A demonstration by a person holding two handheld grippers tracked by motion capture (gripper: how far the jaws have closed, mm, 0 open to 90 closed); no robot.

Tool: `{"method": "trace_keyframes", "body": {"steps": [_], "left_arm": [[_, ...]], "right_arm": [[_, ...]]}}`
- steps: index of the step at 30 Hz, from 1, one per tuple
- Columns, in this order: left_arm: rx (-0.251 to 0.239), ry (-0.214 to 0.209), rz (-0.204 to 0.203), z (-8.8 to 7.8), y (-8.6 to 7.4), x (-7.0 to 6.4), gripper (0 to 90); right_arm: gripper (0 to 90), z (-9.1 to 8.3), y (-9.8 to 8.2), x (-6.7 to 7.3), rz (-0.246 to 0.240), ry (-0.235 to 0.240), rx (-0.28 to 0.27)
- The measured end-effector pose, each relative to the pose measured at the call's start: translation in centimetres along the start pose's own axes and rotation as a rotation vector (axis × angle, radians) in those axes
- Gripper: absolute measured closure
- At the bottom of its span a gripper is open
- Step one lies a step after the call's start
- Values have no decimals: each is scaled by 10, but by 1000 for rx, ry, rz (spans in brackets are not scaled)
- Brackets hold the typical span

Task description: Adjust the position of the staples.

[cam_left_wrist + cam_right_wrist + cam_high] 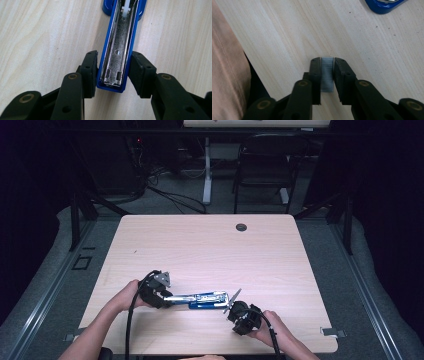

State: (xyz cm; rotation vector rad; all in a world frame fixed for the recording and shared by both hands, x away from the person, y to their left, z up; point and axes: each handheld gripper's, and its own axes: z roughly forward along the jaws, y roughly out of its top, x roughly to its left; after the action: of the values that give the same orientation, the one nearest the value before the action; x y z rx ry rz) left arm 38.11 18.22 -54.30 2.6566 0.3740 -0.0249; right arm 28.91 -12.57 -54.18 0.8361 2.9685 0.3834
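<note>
- Right gripper (327, 75): clamped on a grey staple strip (327, 74), stapler at 1 o'clock
- Left gripper (113, 72): clenched on the opened blue stapler (116, 57), lying on the table (210, 245)

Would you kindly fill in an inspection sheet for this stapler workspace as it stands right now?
Surface: pale wood table, with a round grommet hole near its far edge.
Job's things: blue stapler, opened with its metal channel exposed; strip of staples.
Clutter: nothing seen.
Grippers: left hand-held gripper clamps the stapler's end; right hand-held gripper pinches the staple strip above the table.
Cables: one black cable trails from the left hand-held gripper; more lie on the floor beyond.
Surroundings: dark room, black chair, white desk leg.
</note>
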Motion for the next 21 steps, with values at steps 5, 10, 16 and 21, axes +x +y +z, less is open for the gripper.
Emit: {"method": "trace_keyframes", "body": {"steps": [5,10,16,21], "left_arm": [[1,-1,1,0,0,0,595],[2,1,5,0,0,0,595],[8,0,11,1,1,0,597],[5,-1,5,1,0,0,597]], "right_arm": [[720,0,2,-1,23,14,-15],[747,3,5,-1,35,8,-14],[784,4,6,-1,22,-10,-2],[785,1,5,0,12,-23,-11]]}}
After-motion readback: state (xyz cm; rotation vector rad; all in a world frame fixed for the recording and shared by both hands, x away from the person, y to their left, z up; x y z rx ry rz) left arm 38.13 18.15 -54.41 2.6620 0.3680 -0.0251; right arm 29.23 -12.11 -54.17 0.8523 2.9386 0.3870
